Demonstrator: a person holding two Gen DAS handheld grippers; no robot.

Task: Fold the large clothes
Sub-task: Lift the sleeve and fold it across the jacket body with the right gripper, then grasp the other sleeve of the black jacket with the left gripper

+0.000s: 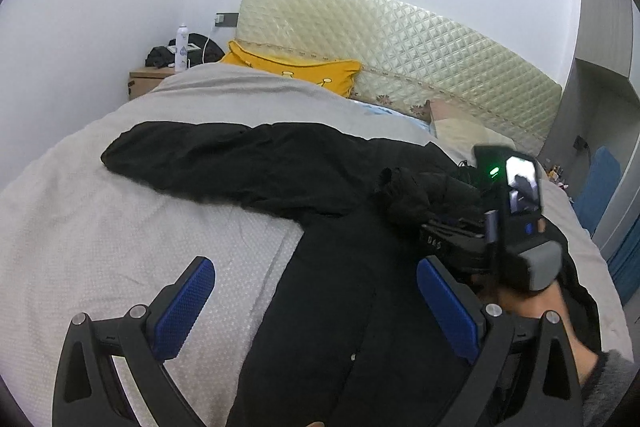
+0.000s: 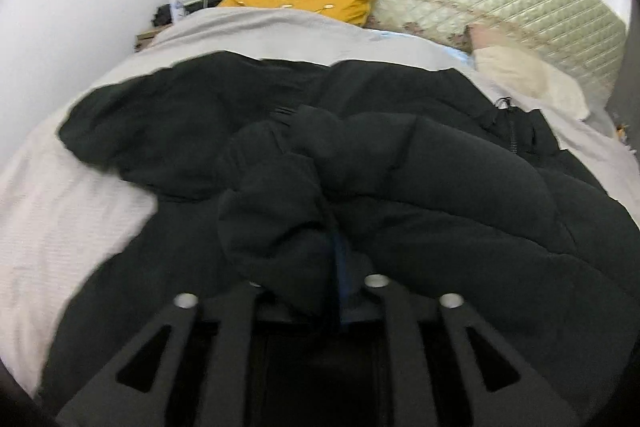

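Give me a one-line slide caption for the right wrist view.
Right gripper clamped on a bunched sleeve of the black jacket on the bed.

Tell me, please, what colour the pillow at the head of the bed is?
The pillow is mustard yellow with small pale motifs, clearest in the left wrist view.

The jacket [image 1: 340, 287] is lying on the bed [image 1: 120, 219], one sleeve [image 1: 208, 159] extending left. The right gripper [image 2: 336, 255] is gripping the other sleeve [image 2: 280, 211] over the jacket body. A pillow [image 1: 296, 67] is resting behind (against the headboard [image 1: 400, 43]); a nightstand [image 1: 148, 79] is standing behind-left.
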